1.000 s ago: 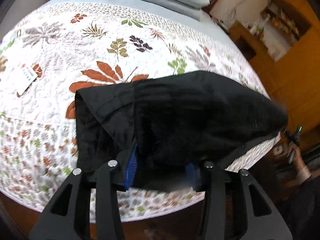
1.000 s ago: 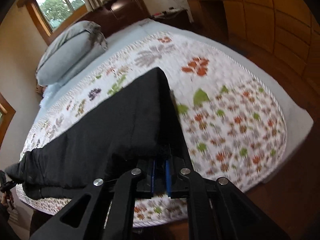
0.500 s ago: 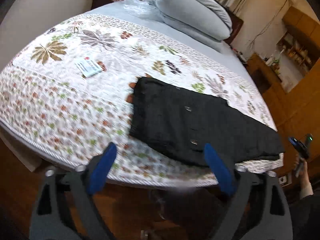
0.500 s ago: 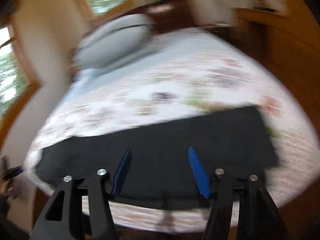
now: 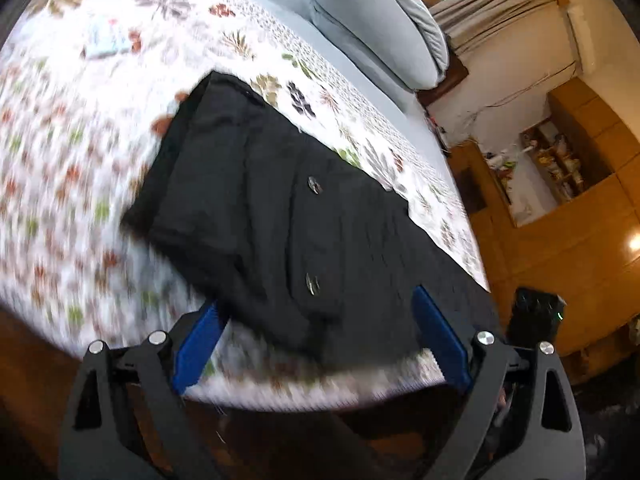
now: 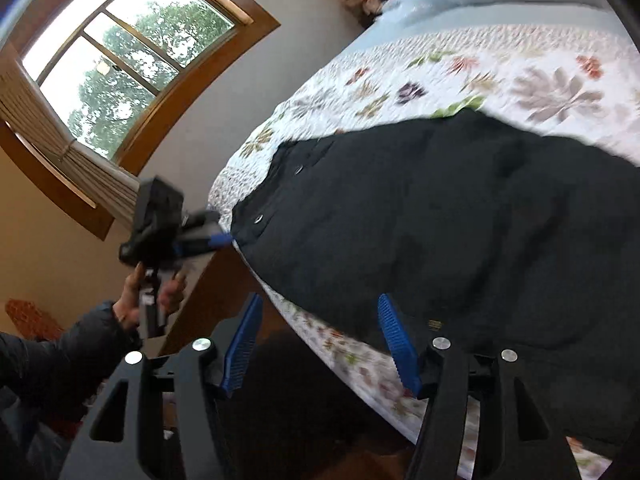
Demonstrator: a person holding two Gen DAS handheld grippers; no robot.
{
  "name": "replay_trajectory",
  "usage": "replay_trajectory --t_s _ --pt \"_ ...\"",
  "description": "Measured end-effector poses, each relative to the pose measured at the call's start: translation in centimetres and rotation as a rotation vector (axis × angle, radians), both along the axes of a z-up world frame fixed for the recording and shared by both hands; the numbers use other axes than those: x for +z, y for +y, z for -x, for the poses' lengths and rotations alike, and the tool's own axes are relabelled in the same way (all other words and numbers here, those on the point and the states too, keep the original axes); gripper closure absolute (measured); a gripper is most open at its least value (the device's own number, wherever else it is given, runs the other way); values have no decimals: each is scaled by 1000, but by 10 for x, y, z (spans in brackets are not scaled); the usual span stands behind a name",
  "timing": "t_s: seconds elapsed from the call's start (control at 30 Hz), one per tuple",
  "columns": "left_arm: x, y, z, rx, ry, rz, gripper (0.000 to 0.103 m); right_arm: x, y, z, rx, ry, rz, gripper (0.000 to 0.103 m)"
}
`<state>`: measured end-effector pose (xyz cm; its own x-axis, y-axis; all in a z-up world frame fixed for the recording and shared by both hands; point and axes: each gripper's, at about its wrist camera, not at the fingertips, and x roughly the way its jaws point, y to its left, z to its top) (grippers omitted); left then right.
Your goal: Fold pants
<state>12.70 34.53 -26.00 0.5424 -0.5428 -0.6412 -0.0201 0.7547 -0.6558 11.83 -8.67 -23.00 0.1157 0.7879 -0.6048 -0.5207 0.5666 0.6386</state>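
The black pants [image 5: 304, 216] lie folded lengthwise across the middle of both frames, on the floral quilt [image 5: 68, 168] at the bed's near edge, snaps up. The left gripper [image 5: 320, 340] and right gripper [image 6: 320, 344] both hover at the bottom of their frames with fingers spread wide, holding nothing. A careless pinch could drag the hanging edge off the bed. No writing is legible; the card [image 5: 106, 38] at upper left is blurred.

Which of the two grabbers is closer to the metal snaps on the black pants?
Left. The left gripper hovers open at the bed's edge just below the snaps on the pants. The right gripper, also open, sits farther along, over the plain end.
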Motion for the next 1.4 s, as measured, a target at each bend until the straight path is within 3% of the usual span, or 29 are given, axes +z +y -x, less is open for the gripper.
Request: replay_trajectory --t_s 0.1,0.2,0.27,0.33,0.4,0.47,0.53,0.63,0.7,0.83,0.93,1.03,1.3,1.4 --pt "-13 1 -28 29 43 -33 15 -11 12 -10 -10 21 12 41" --pt "-20 7 -44 55 54 -65 29 -9 12 -18 -30 14 6 41" --pt "-21 7 -46 52 63 -110 44 -5 0 -15 -44 9 7 41" --pt "-12 14 -39 59 38 -115 46 -2 -19 -12 -65 1 8 41" --pt "6 29 -21 133 -7 -199 38 1 -50 -10 -107 4 -3 41" --pt "34 33 -3 221 -68 -353 28 5 -95 -5 -189 21 -7 39" --pt "55 29 11 223 -131 -414 26 11 -139 1 -284 22 -4 39" --pt "80 -12 16 128 -201 -469 16 19 -231 19 -501 40 -19 37" --pt "85 -56 9 25 -220 -477 16 28 -299 38 -670 35 -24 36" --pt "64 -120 2 -139 -198 -419 15 37 -415 85 -976 29 8 29" --pt "38 -152 -12 -202 -148 -452 15 28 -481 121 -1134 52 35 29" --pt "19 -165 -22 -198 -126 -491 15 9 -515 137 -1204 89 79 29" --pt "-8 -160 -33 -154 -13 -659 13 -29 -550 129 -1206 128 -108 29" --pt "-11 -151 -34 -142 8 -667 13 -38 -554 115 -1195 124 -143 35"
